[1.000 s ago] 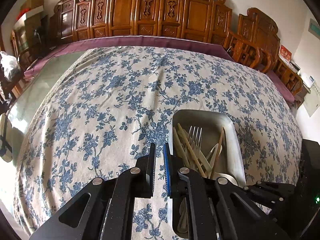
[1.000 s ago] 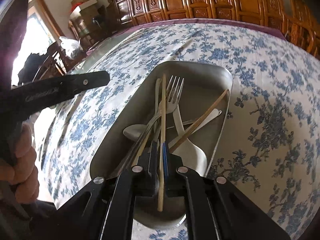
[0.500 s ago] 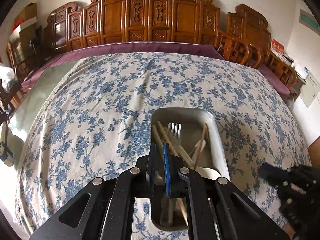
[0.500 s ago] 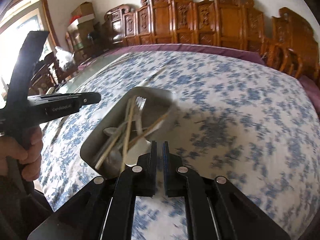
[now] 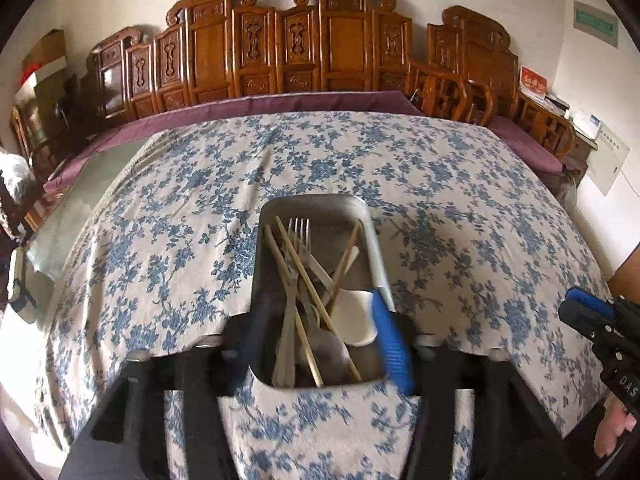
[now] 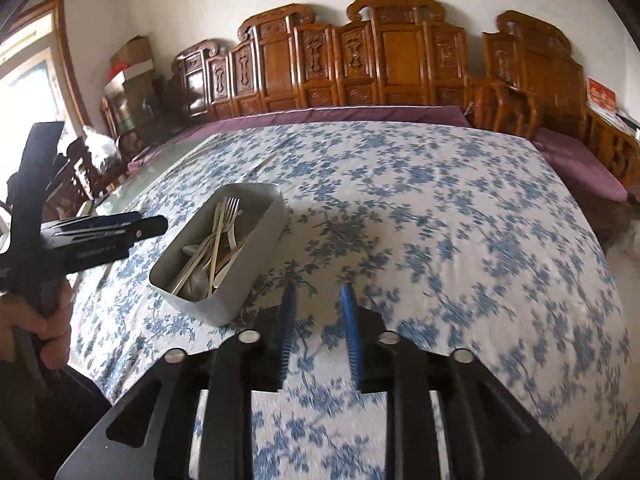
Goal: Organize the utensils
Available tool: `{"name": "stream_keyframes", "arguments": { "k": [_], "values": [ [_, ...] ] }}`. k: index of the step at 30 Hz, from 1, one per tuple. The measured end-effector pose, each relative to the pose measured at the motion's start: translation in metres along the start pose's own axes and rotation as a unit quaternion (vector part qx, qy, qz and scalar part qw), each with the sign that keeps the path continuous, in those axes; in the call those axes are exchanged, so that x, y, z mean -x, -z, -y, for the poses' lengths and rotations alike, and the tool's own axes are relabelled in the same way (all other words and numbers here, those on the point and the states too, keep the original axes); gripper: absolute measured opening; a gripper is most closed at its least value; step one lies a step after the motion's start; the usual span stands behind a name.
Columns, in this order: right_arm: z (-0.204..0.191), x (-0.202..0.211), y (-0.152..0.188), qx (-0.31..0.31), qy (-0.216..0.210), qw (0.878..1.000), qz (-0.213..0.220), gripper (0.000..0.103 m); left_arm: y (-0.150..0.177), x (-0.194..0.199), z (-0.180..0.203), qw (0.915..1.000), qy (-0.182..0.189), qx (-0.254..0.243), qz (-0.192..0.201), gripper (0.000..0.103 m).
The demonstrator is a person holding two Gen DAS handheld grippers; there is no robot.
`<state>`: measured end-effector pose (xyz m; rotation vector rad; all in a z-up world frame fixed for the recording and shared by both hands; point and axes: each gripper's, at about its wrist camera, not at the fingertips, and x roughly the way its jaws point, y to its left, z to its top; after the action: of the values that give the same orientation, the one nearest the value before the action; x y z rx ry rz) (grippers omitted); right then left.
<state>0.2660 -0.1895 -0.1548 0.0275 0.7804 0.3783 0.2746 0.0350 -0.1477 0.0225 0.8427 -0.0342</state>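
A grey metal tray [image 5: 320, 204] stands on the floral tablecloth and holds a fork [image 5: 301, 236], wooden chopsticks [image 5: 304, 280], a white spoon [image 5: 356, 316] and a metal spoon. My left gripper [image 5: 320, 320] is open, its jaws spread on either side of the tray's near end. My right gripper [image 6: 318, 300] is open and empty above the cloth, to the right of the tray [image 6: 256, 240]. The left gripper also shows in the right wrist view [image 6: 132, 228], and the right gripper in the left wrist view [image 5: 588, 312].
The blue-flowered tablecloth [image 6: 440, 208] covers a large table with a purple edge [image 6: 340, 114]. Carved wooden chairs [image 5: 304, 44] line the far side. A glass surface [image 5: 80, 184] and clutter lie to the left.
Both grippers have opened. The right gripper has let go of the chopstick and drawn back to the right of the tray. The left gripper has moved right, over the tray's near end.
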Motion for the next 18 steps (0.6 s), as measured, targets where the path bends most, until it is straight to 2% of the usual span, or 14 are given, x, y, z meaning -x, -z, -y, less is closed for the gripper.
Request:
{"name": "stream_keyframes", "arguments": {
  "k": [2,3,5,7,9,12,18],
  "values": [
    [0.003,0.013,0.006,-0.003,0.008,1.0,0.005,0.039,0.004,0.012,0.006,1.0,0.0,-0.004,0.007,0.076],
    [0.004,0.019,0.007,-0.005,0.012,1.0,0.008,0.049,0.007,0.018,0.009,0.9999,0.0,-0.007,0.009,0.081],
    [0.005,0.032,0.01,-0.008,0.025,1.0,0.015,0.064,0.011,0.03,0.014,0.9999,0.001,-0.009,0.012,0.088],
    [0.006,0.046,0.012,-0.012,0.037,0.999,0.023,0.074,0.014,0.04,0.019,0.9999,0.001,-0.009,0.014,0.091],
    [0.006,0.059,0.013,-0.017,0.047,0.998,0.03,0.09,0.018,0.054,0.024,0.9998,0.004,-0.01,0.017,0.094],
    [0.006,0.081,0.013,-0.023,0.055,0.997,0.043,0.1,0.023,0.074,0.031,0.9995,-0.002,-0.015,0.027,0.095],
    [-0.001,0.117,0.011,-0.024,0.067,0.996,0.06,0.1,0.025,0.115,0.043,0.9989,-0.002,-0.022,0.041,0.095]
  ]
}}
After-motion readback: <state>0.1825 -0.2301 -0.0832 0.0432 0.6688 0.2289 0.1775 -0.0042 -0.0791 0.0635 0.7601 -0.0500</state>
